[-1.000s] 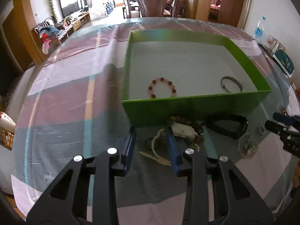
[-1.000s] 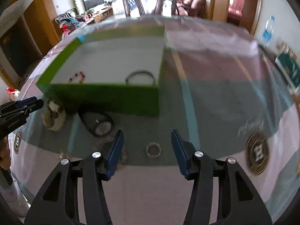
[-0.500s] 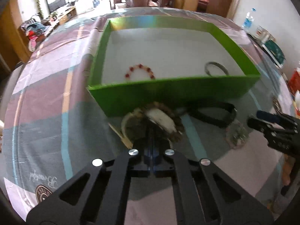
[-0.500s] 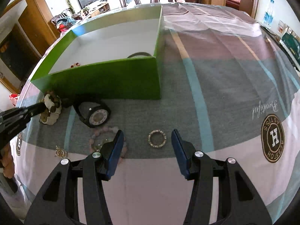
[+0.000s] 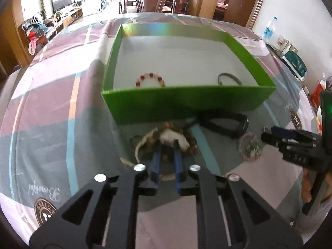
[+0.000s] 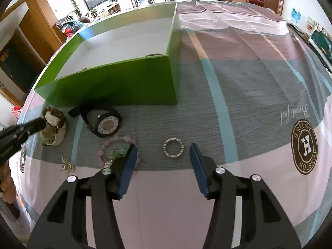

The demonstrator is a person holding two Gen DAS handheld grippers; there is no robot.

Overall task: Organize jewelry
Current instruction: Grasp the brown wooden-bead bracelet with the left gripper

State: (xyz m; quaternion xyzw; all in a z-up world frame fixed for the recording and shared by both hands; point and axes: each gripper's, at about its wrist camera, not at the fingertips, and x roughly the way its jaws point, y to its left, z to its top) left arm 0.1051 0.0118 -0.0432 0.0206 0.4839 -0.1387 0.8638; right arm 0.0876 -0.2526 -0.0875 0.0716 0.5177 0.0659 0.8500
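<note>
Left wrist view. Left gripper (image 5: 167, 143) points down at a brown wooden-bead bracelet with a cream tassel (image 5: 176, 140), which lies on the patterned tablecloth (image 5: 51, 124) just in front of the green cardboard box with a white floor (image 5: 186, 103). Its blue fingers (image 5: 157, 161) stand close together and are easing apart; part of the bracelet sits between the tips, and whether the pads press on it cannot be told. Inside the box: a red-and-clear bead bracelet (image 5: 149, 79) at 11 o'clock from the gripper, a grey metal bangle (image 5: 229, 78) at 1 o'clock. Black strap watch (image 5: 224, 124) at 2 o'clock, touching the box's near wall. Right gripper (image 5: 288, 139) enters at 3 o'clock, over a pink bead bracelet (image 5: 250, 149).

Right wrist view. Right gripper (image 6: 164, 151) about half open, holding nothing. Small silver studded ring (image 6: 173, 147) lies on the cloth between the fingertips, untouched. Pink bead bracelet partly under the left finger at 9 o'clock. Watch at 10 o'clock. Small gold charm (image 6: 67, 167) at 9 o'clock, farther out.
</note>
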